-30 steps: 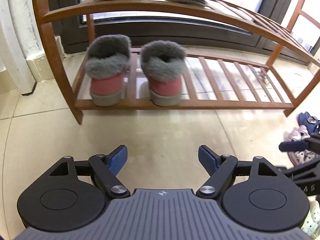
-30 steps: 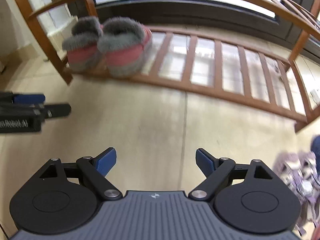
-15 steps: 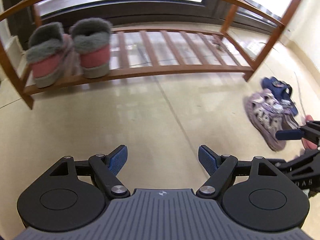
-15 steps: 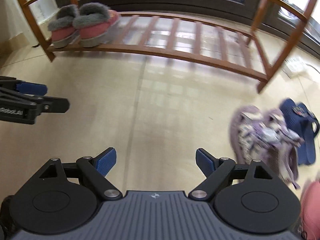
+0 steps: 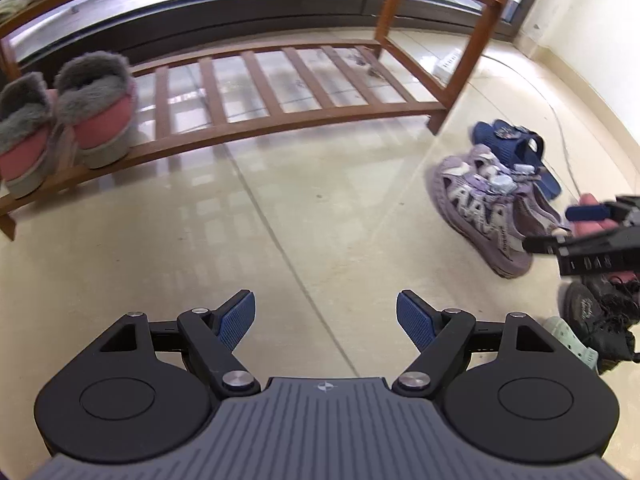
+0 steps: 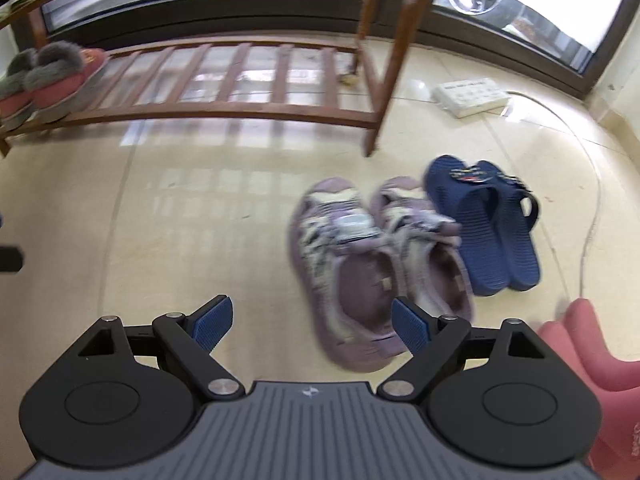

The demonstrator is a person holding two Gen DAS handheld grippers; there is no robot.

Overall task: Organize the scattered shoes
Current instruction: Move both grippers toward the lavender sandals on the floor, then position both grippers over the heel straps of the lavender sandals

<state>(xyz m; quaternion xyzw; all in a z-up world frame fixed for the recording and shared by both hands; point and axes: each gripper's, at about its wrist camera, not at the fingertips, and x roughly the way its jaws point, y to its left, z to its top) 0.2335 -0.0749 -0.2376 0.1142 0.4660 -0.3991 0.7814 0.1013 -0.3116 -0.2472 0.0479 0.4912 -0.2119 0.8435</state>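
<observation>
Left wrist: sneaker [image 5: 486, 216] lettering unreadable

The floor [image 6: 200, 208] is laid with glossy beige tiles, on which window light is reflected. A wooden slatted rack [image 6: 280, 110] is set before a dark-framed window [image 6: 200, 4] reaching close to floor level. A cream wall [image 5: 592, 24] with a skirting strip is seen at the right. A white power strip [image 6: 470, 96] with its cable lies on the tiles.

Ahead of our right hand-held gripper [image 6: 312, 318] two sneakers [image 6: 360, 264] lie side by side, slippers [image 6: 484, 220] right of them, the shoe rack [image 6: 240, 110] beyond.
</observation>
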